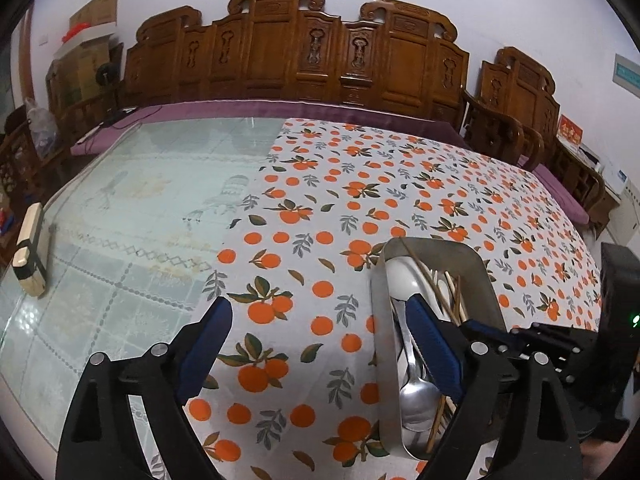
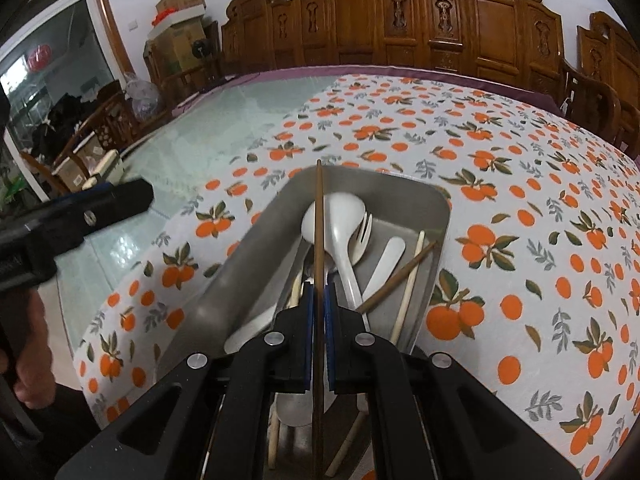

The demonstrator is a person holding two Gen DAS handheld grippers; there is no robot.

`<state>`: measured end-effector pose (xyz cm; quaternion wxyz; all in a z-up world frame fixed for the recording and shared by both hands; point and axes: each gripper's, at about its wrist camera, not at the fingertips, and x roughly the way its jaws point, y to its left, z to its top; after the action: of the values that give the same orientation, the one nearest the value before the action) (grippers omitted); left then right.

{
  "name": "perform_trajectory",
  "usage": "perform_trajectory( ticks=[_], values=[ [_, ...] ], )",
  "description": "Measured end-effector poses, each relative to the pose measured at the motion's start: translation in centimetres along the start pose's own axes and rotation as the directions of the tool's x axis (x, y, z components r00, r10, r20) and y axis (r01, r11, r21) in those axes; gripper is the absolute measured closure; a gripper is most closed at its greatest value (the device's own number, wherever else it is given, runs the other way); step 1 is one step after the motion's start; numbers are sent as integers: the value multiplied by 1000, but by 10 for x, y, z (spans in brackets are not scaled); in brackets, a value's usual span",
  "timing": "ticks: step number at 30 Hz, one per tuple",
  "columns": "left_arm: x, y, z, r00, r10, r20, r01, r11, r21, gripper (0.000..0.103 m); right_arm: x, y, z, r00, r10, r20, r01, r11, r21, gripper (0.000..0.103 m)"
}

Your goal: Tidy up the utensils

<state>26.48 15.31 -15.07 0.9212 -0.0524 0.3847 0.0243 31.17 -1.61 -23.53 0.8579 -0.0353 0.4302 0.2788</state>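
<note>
A metal tray (image 2: 404, 194) sits on the orange-print cloth and holds a white spoon (image 2: 340, 220), a white fork (image 2: 362, 236), a white knife (image 2: 384, 262), a metal spoon (image 1: 418, 396) and loose chopsticks (image 2: 400, 276). My right gripper (image 2: 319, 292) is shut on a dark brown chopstick (image 2: 319, 220), held above the tray and pointing away. My left gripper (image 1: 320, 308) is open and empty; its right finger (image 1: 430, 340) hangs over the tray (image 1: 378, 320), its left finger over the cloth. The left gripper body also shows in the right wrist view (image 2: 80, 216).
The orange-print cloth (image 1: 400, 184) covers the right part of a glass-topped table (image 1: 140, 184). A cream and black block (image 1: 30, 252) lies at the table's left edge. Carved wooden benches (image 1: 300, 52) stand behind the table. Boxes (image 2: 180, 20) are stacked in the corner.
</note>
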Motion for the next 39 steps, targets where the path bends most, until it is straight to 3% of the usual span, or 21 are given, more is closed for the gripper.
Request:
perform_trajectory(
  ticks=[12,15,21,27,31,33,36,39],
  values=[
    [1,-3,-2,1000,11,-7,-11,1000,17,18,6,7,-4,999,41,-13,-41,999,-21,96],
    [1,-5,-2,1000,12,-2,-12,1000,22,18,2,6,-6,999,40,-4,-40,999,-27,85],
    [-3,-9,-3,1000,10,7,-10,1000,27,17,-17,3,-7,999,40,27,-39,998,-39,84],
    [-10,-18,-9,1000,21,9,-21,999,36,9,-54,-2,-14,997,7,75,-3,999,-55,83],
    [-25,-32,-12,1000,12,13,-13,999,51,8,-92,-11,-24,990,-44,131,48,998,-26,62],
    [-34,-40,-14,1000,12,15,-13,998,60,8,-113,-17,-28,984,-68,162,69,998,-3,43],
    [-53,-57,-19,999,7,41,-10,997,78,8,-149,-27,-37,968,-127,216,123,992,34,22],
    [-74,-74,-25,999,-5,54,0,996,88,8,-186,-35,-43,946,-177,270,165,984,67,12]
  ],
)
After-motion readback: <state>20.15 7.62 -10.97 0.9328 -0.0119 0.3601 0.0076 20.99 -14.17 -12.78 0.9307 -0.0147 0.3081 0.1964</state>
